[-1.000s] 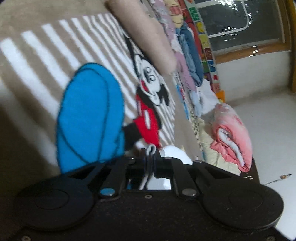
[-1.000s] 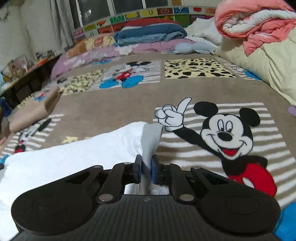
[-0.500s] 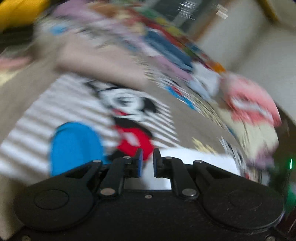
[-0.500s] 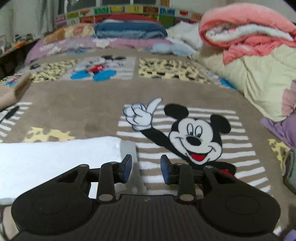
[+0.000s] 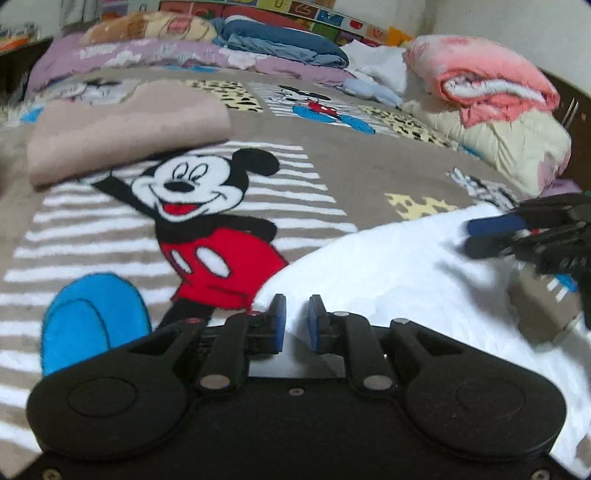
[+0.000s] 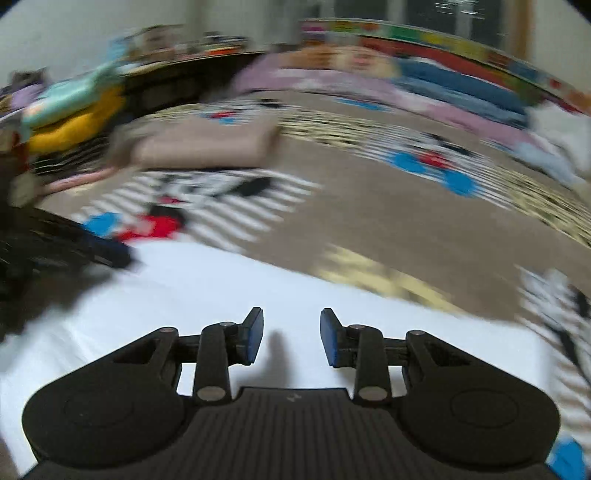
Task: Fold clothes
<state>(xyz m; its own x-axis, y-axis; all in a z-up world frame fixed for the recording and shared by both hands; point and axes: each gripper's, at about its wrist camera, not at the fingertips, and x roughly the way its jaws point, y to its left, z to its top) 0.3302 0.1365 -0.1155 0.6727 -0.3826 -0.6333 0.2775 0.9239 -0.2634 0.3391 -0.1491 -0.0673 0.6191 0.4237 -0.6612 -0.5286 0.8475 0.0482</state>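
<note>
indoor light, dim | fisheye-bent edges | right view motion-blurred

No text, label, brand or number can be read in either view. The coloured border [image 5: 317, 18] behind the bed carries square tiles with small shapes that may be letters or pictures, but they are too small and soft to make out. In the right wrist view the same border [image 6: 443, 40] is blurred. The blanket [image 5: 369, 155] shows only a cartoon mouse picture [image 5: 199, 214], stripes and spotted patches, with no writing on it.
</note>
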